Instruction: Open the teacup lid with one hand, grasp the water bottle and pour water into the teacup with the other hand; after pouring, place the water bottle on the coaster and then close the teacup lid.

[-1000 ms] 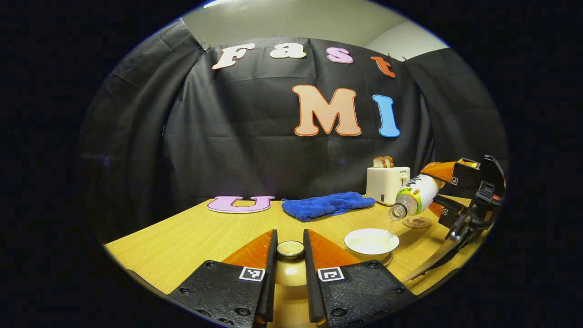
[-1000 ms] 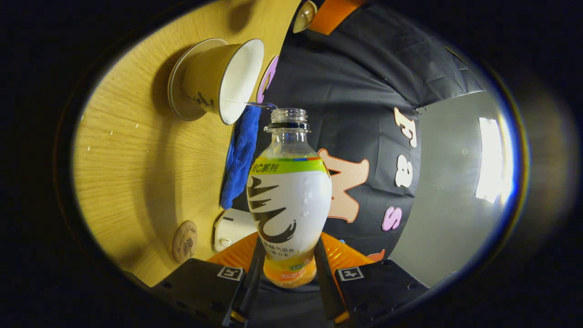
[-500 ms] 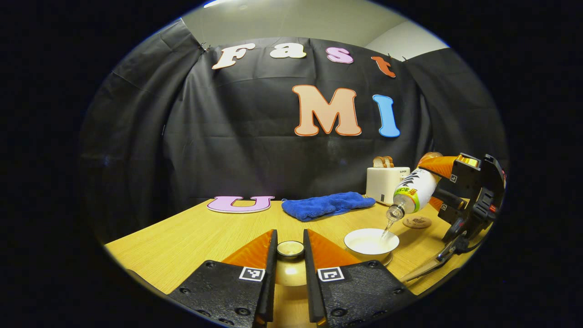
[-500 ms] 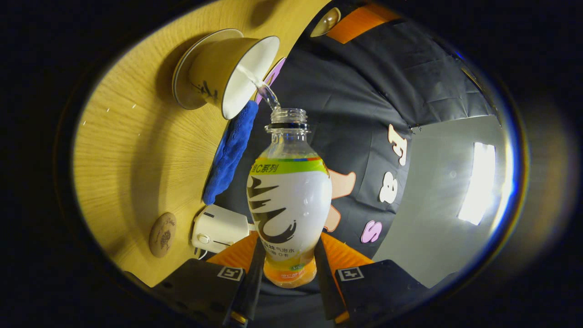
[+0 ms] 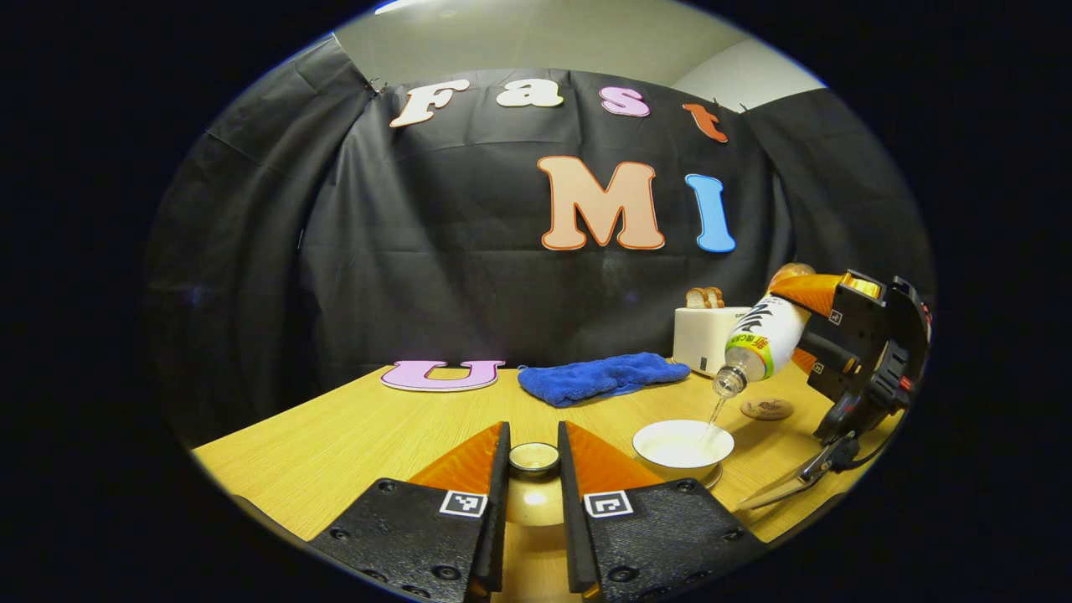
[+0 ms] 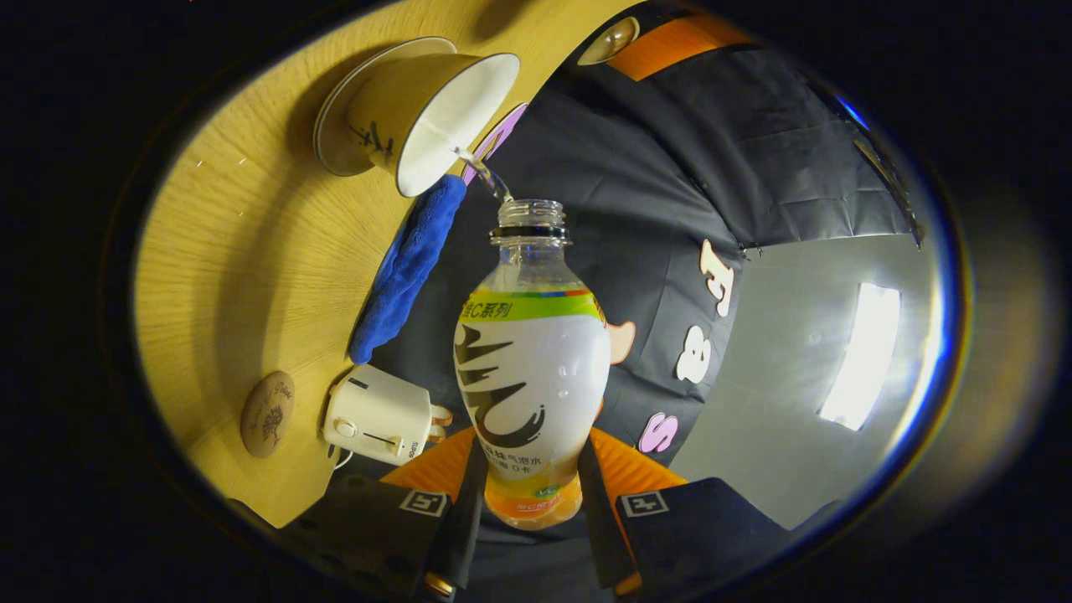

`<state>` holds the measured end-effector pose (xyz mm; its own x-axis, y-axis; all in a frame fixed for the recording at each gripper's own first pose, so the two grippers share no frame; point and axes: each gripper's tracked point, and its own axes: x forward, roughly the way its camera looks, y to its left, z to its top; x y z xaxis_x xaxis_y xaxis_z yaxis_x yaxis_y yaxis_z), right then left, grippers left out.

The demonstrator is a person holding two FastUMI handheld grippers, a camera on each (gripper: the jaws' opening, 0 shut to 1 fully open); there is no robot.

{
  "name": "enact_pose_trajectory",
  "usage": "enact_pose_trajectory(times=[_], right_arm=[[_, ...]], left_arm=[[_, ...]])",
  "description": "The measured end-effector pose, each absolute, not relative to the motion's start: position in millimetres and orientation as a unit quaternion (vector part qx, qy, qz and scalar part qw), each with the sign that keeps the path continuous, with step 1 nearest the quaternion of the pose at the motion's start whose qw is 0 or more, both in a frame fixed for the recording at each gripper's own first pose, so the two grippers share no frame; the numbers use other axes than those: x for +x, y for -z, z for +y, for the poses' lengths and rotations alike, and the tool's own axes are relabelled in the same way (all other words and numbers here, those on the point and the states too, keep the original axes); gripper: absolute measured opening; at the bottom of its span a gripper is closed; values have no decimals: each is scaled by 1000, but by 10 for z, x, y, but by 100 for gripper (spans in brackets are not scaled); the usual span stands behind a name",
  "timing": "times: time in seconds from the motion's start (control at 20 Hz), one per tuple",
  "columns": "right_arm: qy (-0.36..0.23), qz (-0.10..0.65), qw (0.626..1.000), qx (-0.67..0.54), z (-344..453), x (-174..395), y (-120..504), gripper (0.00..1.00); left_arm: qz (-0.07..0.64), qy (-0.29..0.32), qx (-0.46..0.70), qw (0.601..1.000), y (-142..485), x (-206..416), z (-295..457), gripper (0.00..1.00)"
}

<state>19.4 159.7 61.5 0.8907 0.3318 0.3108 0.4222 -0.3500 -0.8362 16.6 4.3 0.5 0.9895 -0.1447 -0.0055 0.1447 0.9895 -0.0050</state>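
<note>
Right now my right gripper [image 6: 529,502] is clenched on the bottle [image 6: 531,377], tipped neck-down over the teacup [image 5: 682,444], and a thin stream of water [image 5: 714,412] runs into the cup. My left gripper [image 5: 533,469] grasps the lid [image 5: 534,459], held off to the cup's side above the table [image 5: 352,435]. The coaster [image 5: 766,409] lies bare just behind the cup, near the toaster [image 5: 708,335] and blue towel [image 5: 603,377].

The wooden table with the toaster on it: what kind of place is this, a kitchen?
Probably a staged booth, not a real kitchen: black cloth hangs behind the wooden table, and the toaster, blue towel and teacup look like props.
</note>
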Motion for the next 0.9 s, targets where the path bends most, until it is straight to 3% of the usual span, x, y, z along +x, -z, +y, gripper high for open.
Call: enact_pose_trajectory(times=[0.05, 0.25, 0.35, 0.4, 0.7, 0.9], right_arm=[[45, -231, 522, -820, 1605, 153, -635, 58], [39, -228, 530, -815, 1604, 131, -620, 60], [28, -212, 554, -804, 1558, 149, -546, 62], [21, -203, 570, -796, 1525, 155, -516, 58], [-49, -100, 712, -693, 1405, 146, -106, 63], [-82, -20, 820, -566, 1186, 149, 8, 59]], left_arm=[[3, 73, -3, 997, -3, 169, 44, 28], [3, 72, -2, 997, -9, 168, 46, 28], [3, 72, -2, 997, -6, 170, 40, 28], [3, 72, -2, 997, -10, 171, 46, 28], [3, 72, -2, 997, -13, 166, 45, 28], [3, 72, -2, 997, -14, 167, 43, 28]])
